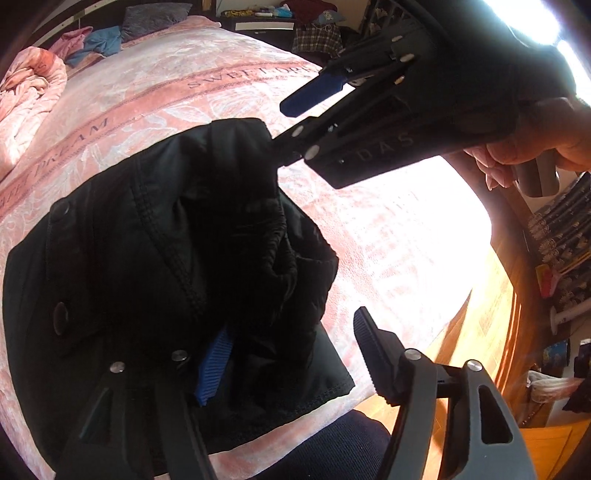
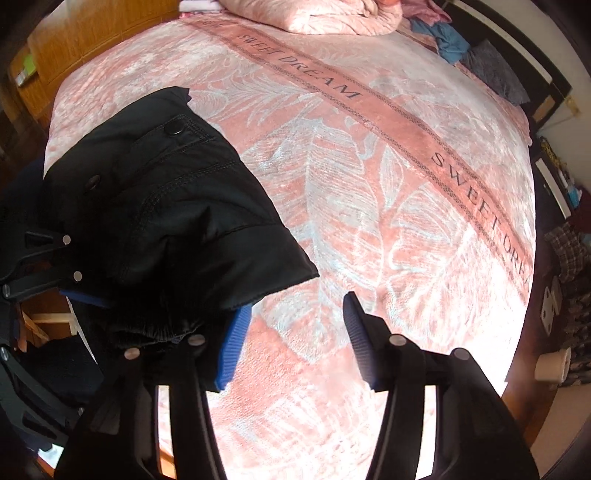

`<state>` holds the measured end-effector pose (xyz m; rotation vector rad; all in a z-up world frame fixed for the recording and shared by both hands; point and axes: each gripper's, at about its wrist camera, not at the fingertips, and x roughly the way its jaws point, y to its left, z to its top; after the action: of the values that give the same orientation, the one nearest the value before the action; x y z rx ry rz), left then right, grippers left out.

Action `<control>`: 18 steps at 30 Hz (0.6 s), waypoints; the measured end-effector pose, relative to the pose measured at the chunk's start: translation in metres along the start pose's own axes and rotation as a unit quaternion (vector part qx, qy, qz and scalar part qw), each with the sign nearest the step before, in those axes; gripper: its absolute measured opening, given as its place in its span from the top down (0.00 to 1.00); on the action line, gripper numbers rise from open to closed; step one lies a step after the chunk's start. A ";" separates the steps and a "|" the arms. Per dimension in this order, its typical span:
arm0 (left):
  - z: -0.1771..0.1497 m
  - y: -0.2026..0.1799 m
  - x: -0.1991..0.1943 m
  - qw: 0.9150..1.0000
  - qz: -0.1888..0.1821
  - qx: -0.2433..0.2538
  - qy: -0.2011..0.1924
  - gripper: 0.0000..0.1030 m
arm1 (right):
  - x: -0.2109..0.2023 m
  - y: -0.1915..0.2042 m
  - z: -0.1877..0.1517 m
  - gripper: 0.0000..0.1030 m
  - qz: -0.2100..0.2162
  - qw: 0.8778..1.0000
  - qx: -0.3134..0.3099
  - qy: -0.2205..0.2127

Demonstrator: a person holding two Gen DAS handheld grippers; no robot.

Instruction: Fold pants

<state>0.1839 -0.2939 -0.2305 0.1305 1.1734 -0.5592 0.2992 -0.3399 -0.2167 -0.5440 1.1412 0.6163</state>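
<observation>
The black pants [image 1: 147, 266] lie bunched on the pink bedspread, with snap buttons and stitched seams showing. My left gripper [image 1: 288, 354] is open; its left finger is draped by the pants' cloth and its right finger stands free. In the right wrist view the pants [image 2: 159, 206] hang over the left finger of my right gripper [image 2: 291, 343], which is open too. The right gripper also shows in the left wrist view [image 1: 291, 122] at the pants' far edge, one finger hidden in the cloth.
The pink "SWEET DREAM" bedspread [image 2: 369, 184] covers the bed. A rumpled pink duvet [image 2: 332, 14] and blue and grey clothes [image 2: 461, 40] lie at the head. A wooden floor [image 1: 480, 332] runs beside the bed, with shelves and clutter beyond.
</observation>
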 end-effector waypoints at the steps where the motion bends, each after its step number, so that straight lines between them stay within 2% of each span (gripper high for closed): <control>1: -0.003 -0.001 -0.006 1.000 -0.017 0.004 -0.006 0.24 | -0.003 -0.008 -0.006 0.40 0.001 0.999 0.049 0.005; 2: -0.007 0.000 -0.015 0.999 -0.037 0.003 -0.013 0.19 | -0.008 -0.015 -0.014 0.40 0.003 0.996 0.092 0.002; 4: -0.018 0.007 -0.036 0.996 -0.080 -0.011 -0.027 0.14 | -0.028 -0.023 -0.028 0.41 0.007 0.986 0.161 -0.032; 5: -0.024 0.014 -0.049 0.994 -0.098 -0.021 -0.041 0.11 | -0.040 -0.026 -0.034 0.46 0.019 0.977 0.203 -0.061; 6: -0.031 0.023 -0.061 0.992 -0.109 -0.033 -0.054 0.09 | -0.051 -0.029 -0.039 0.50 0.052 0.963 0.249 -0.094; 7: -0.037 0.033 -0.073 0.989 -0.119 -0.049 -0.068 0.07 | -0.059 -0.029 -0.041 0.60 0.092 0.947 0.280 -0.125; 8: -0.044 0.045 -0.083 0.987 -0.127 -0.065 -0.079 0.06 | -0.063 -0.025 -0.040 0.62 0.121 0.934 0.301 -0.150; 10: -0.056 0.073 -0.100 0.982 -0.123 -0.102 -0.098 0.06 | -0.056 -0.018 -0.032 0.65 0.170 0.911 0.334 -0.173; 12: -0.070 0.107 -0.110 0.980 -0.090 -0.143 -0.108 0.04 | -0.037 -0.008 -0.020 0.67 0.210 0.895 0.353 -0.174; 14: -0.081 0.141 -0.118 0.976 -0.066 -0.181 -0.106 0.04 | -0.016 0.006 -0.007 0.68 0.240 0.891 0.351 -0.160; 16: -0.096 0.170 -0.124 0.970 -0.050 -0.211 -0.108 0.04 | 0.006 0.013 -0.003 0.71 0.220 0.900 0.353 -0.130; 17: -0.101 0.182 -0.123 0.969 -0.044 -0.219 -0.105 0.04 | 0.014 0.011 -0.008 0.79 0.205 0.901 0.364 -0.119; 18: -0.105 0.192 -0.121 0.969 -0.037 -0.224 -0.096 0.04 | 0.022 0.008 -0.017 0.82 0.194 0.897 0.382 -0.107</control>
<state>0.1558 -0.0479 -0.1996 -0.3499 1.0907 -0.3504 0.2887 -0.3416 -0.2432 0.4308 1.1789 0.4940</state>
